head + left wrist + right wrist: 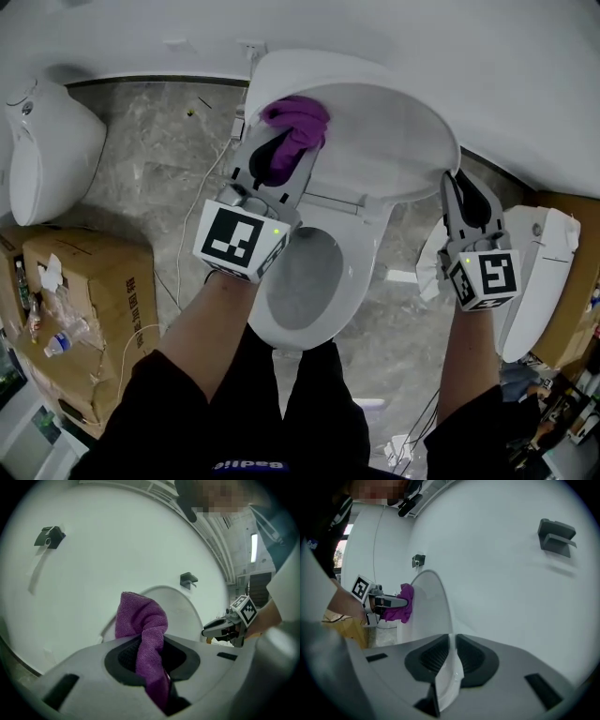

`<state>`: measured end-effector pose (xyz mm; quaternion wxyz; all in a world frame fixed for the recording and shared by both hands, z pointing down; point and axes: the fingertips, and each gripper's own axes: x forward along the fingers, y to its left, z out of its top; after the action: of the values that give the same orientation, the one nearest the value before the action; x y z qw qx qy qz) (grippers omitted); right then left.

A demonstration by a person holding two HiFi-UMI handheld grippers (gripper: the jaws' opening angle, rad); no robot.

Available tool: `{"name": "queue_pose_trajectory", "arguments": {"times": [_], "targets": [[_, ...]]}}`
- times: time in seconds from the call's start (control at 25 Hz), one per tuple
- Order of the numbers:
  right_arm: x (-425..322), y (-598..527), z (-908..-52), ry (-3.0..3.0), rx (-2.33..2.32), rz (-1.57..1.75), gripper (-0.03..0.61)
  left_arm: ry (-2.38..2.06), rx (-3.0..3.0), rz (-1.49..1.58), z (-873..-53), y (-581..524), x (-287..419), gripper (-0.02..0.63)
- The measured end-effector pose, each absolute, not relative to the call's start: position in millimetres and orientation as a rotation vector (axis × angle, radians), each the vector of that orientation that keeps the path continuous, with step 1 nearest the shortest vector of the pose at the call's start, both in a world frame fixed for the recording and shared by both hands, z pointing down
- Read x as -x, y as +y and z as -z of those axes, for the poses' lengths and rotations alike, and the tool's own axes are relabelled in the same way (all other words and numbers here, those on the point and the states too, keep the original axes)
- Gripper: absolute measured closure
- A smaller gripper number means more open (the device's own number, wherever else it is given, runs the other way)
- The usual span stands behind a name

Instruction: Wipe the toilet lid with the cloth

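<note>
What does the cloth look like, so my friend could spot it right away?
Find the white toilet in the middle, its lid raised. At the lid's upper left, the left gripper pinches the cloth. It is crumpled and bright purple, the only coloured thing against all that white.

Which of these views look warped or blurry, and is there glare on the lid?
Head view: even soft light, no glare on the lid, only a mild curve at the edges. Left gripper view: strong fisheye, black corners, cloth sharp, foreground soft. Right gripper view: same fisheye, a mosaic patch at the top.
</note>
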<state>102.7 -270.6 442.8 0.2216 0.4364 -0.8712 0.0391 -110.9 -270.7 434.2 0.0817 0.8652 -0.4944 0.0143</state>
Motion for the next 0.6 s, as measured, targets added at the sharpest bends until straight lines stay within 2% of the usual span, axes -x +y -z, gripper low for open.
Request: {"name": "queue_pose_trajectory", "arguments": {"times": [0.6], "targets": [[-98.8, -267.1, -439.2, -2.577, -0.991, -0.147, 0.509, -1.279, -2.665, 0.008, -454.0, -260.9, -59.4, 0.532]]}}
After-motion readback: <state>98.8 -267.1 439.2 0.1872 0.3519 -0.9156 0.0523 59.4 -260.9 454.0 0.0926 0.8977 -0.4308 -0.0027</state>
